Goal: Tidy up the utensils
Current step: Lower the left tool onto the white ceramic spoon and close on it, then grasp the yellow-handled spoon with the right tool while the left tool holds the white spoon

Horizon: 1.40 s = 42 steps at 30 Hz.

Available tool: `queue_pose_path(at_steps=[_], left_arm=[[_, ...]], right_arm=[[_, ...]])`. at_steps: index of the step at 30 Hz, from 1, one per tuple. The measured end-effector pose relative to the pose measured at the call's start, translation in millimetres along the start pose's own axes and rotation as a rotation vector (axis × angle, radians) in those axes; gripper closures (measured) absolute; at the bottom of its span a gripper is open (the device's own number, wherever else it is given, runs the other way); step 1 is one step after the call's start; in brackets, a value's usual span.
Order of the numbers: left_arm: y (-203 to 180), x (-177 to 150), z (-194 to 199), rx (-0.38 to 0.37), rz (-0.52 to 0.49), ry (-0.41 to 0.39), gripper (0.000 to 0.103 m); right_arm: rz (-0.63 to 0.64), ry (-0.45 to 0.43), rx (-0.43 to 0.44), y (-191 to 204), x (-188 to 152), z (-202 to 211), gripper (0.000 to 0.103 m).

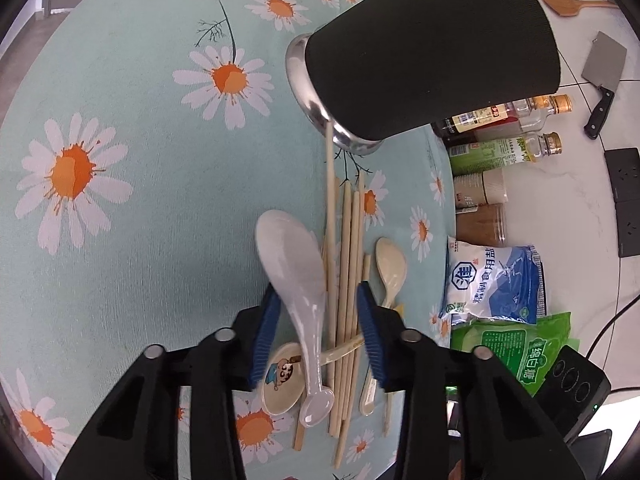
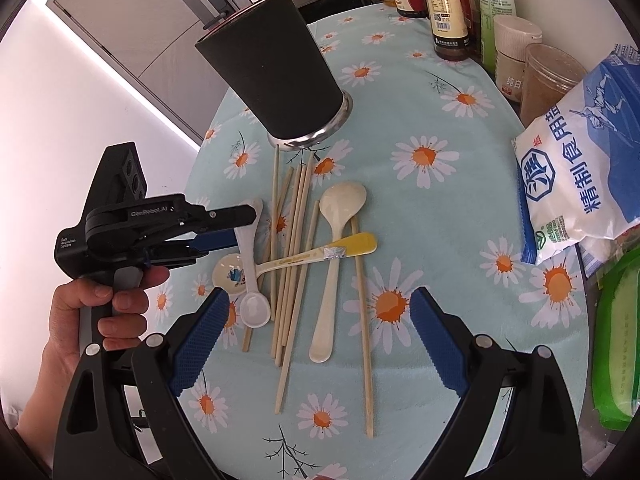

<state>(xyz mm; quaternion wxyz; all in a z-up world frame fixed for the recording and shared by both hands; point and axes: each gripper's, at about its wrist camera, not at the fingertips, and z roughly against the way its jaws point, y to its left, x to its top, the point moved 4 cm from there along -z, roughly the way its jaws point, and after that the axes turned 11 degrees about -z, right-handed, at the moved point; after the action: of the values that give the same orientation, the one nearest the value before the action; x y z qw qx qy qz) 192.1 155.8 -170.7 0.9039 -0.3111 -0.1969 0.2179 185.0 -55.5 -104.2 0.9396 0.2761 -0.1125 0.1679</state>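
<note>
A black utensil cup (image 1: 432, 60) with a steel base stands on the daisy tablecloth; it also shows in the right wrist view (image 2: 276, 76). Below it lie several wooden chopsticks (image 2: 294, 240), a cream spoon (image 2: 340, 216), a yellow-handled cartoon spoon (image 2: 304, 258) and a white spoon (image 2: 250, 264). My left gripper (image 1: 318, 336) is open, its jaws on either side of the white spoon (image 1: 298, 280) without closing on it; it appears from the side in the right wrist view (image 2: 224, 228). My right gripper (image 2: 316, 344) is open and empty, above the near ends of the chopsticks.
Sauce bottles (image 2: 444, 4), spice jars (image 2: 548, 76), a salt bag (image 2: 580, 184) and a green bag (image 2: 620, 344) line the table's right edge. On the counter beyond lie a cleaver (image 1: 604, 80) and a wooden spatula (image 1: 568, 4).
</note>
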Motion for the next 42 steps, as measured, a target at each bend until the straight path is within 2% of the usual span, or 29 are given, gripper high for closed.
queue_pose_path(at_steps=[3,9,13,15,18,20,22,25,33,39,42], left_arm=[[2.5,-0.5,-1.6,0.004,0.003,0.005,0.081],[4.8,-0.7,-1.8,-0.001,0.006,0.000,0.084],[2.7,-0.9,-0.4,-0.023,0.004,0.000,0.088],[-0.5,-0.7,1.6,-0.031,-0.008,-0.004,0.093],[-3.7,-0.3,5.0,-0.044,-0.017,-0.008,0.093],[-5.5,-0.7,7.0,-0.052,-0.022,-0.008,0.093],[-6.7,-1.2,10.4,-0.060,-0.026,-0.010,0.093],[-8.3,-2.6,17.3,-0.068,-0.033,-0.016,0.093],[-13.1,-7.0,35.5,-0.047,-0.088,-0.023,0.093],[-16.3,-7.7,42.6,-0.045,-0.117,-0.013,0.093],[-19.2,-8.0,44.8,-0.051,-0.130,-0.008,0.093]], right_arm=[[0.008,0.005,-0.006,1.8,2.5,-1.4,0.012],[0.018,0.021,0.000,7.4,5.7,-6.4,0.012],[-0.012,0.062,0.042,11.4,6.6,-14.1,0.012],[-0.041,0.090,0.074,12.9,6.5,-18.8,0.013],[-0.102,0.131,0.111,10.9,7.1,-28.1,0.019],[-0.172,0.166,0.148,6.1,7.7,-36.1,0.023],[-0.263,0.205,0.196,-0.8,8.3,-45.0,0.030],[-0.380,0.237,0.253,-9.4,9.6,-55.9,0.034],[-0.587,0.215,0.322,-23.8,13.4,-77.0,0.051],[-0.667,0.172,0.340,-32.5,13.6,-90.1,0.063],[-0.690,0.142,0.356,-34.9,15.2,-89.5,0.063]])
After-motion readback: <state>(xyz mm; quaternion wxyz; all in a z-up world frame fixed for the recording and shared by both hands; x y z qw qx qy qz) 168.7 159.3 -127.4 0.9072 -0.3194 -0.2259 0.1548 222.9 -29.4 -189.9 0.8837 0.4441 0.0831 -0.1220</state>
